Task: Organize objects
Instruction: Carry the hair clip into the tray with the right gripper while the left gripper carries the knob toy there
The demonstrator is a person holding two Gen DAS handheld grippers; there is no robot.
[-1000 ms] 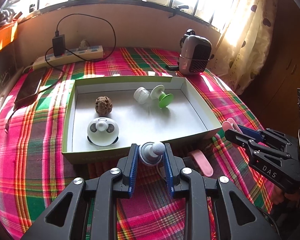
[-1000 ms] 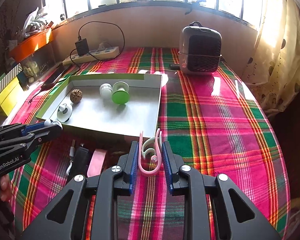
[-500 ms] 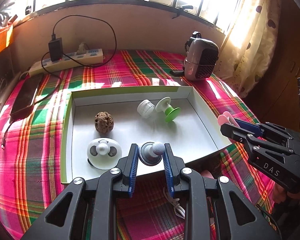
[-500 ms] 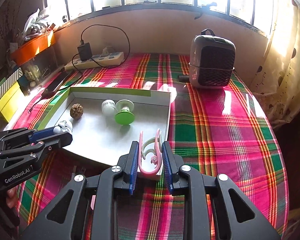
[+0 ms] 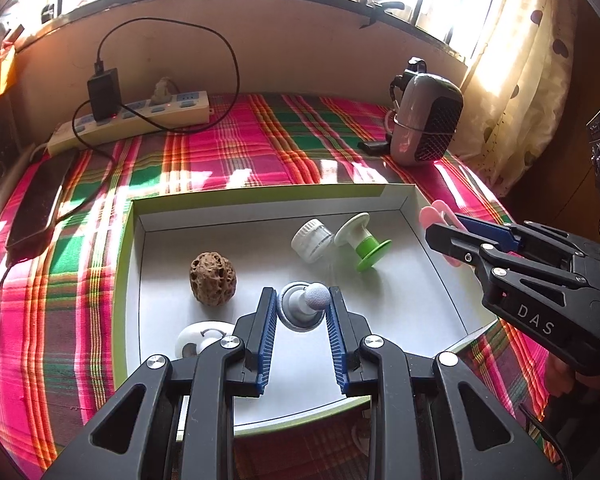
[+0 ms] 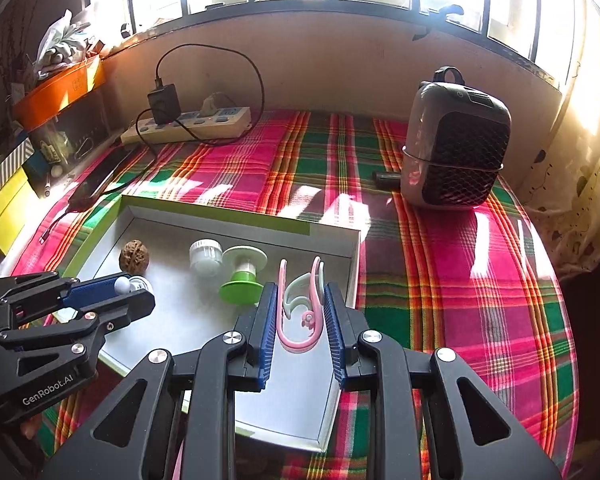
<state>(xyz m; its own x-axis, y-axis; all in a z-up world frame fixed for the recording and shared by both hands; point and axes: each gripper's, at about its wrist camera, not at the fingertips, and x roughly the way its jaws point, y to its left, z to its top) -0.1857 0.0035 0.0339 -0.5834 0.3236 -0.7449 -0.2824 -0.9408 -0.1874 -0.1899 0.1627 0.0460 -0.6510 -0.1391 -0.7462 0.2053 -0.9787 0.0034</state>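
Left gripper (image 5: 302,307) clamps a grey knob (image 5: 303,306) above the tray (image 5: 125,256), right beside the walnut (image 5: 213,278). Right gripper (image 6: 296,306) squeezes a pink clip (image 6: 300,312) over the tray's right edge, near the green spool (image 6: 242,276) and white cap (image 6: 206,257). A white round thing (image 5: 198,338) sits half-hidden below, possibly a toy.

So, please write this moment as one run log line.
left tongs: shut on grey knob | right tongs: shut on pink clip | both over white tray
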